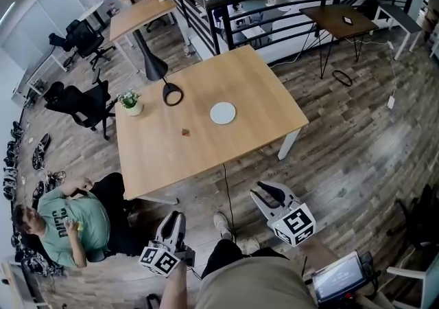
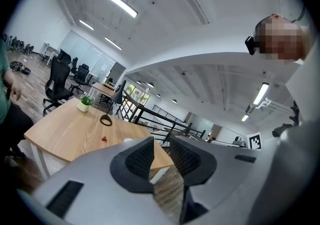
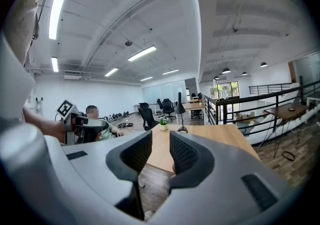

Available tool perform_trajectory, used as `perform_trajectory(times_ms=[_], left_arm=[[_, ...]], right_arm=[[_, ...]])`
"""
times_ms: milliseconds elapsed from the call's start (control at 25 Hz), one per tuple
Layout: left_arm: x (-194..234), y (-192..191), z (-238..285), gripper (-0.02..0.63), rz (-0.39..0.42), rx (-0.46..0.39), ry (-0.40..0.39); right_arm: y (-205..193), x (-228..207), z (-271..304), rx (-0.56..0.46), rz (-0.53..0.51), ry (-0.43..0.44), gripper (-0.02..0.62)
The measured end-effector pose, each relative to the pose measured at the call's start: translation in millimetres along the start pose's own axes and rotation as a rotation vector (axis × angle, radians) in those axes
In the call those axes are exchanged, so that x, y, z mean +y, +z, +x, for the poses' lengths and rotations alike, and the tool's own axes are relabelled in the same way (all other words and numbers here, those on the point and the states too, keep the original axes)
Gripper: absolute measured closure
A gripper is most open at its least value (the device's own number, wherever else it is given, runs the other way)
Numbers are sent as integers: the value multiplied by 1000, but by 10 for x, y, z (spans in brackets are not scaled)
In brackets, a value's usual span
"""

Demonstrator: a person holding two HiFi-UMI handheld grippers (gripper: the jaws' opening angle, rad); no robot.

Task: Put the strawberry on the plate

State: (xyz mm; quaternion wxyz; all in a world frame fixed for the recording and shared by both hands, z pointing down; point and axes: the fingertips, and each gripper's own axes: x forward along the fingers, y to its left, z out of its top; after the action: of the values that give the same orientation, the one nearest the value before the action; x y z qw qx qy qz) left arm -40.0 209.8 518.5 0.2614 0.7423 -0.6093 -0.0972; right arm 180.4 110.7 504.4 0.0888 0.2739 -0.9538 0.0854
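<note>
The big wooden table (image 1: 254,88) stands on the wood floor (image 1: 343,156). A person in a green shirt (image 1: 72,222) sits on the floor by the table's left corner. Both grippers are held low over the floor, well away from the table. The left gripper (image 1: 175,217) has its jaws pulled close, with only a thin slit between them and nothing inside. The right gripper (image 1: 264,191) is the same, closed up and holding nothing. On the table are a black lamp (image 1: 164,81), a round white plate (image 1: 223,112) and a little plant in a white pot (image 1: 130,103). The tiny red strawberry (image 1: 185,132) lies on the bare table, near the plate on its left side, not touching it.
</note>
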Motion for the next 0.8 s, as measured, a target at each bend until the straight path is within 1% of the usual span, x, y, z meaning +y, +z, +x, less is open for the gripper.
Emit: perform_trajectory(times_ms=[280, 600, 800], left_arm=[[177, 247, 330, 522, 3, 7, -11], [607, 516, 596, 522, 5, 22, -26], [883, 715, 781, 522, 6, 25, -56]], right_arm=[[130, -184, 343, 14, 1, -10, 500], [285, -263, 859, 20, 1, -26, 500], [463, -267, 1185, 16, -11, -46, 500]])
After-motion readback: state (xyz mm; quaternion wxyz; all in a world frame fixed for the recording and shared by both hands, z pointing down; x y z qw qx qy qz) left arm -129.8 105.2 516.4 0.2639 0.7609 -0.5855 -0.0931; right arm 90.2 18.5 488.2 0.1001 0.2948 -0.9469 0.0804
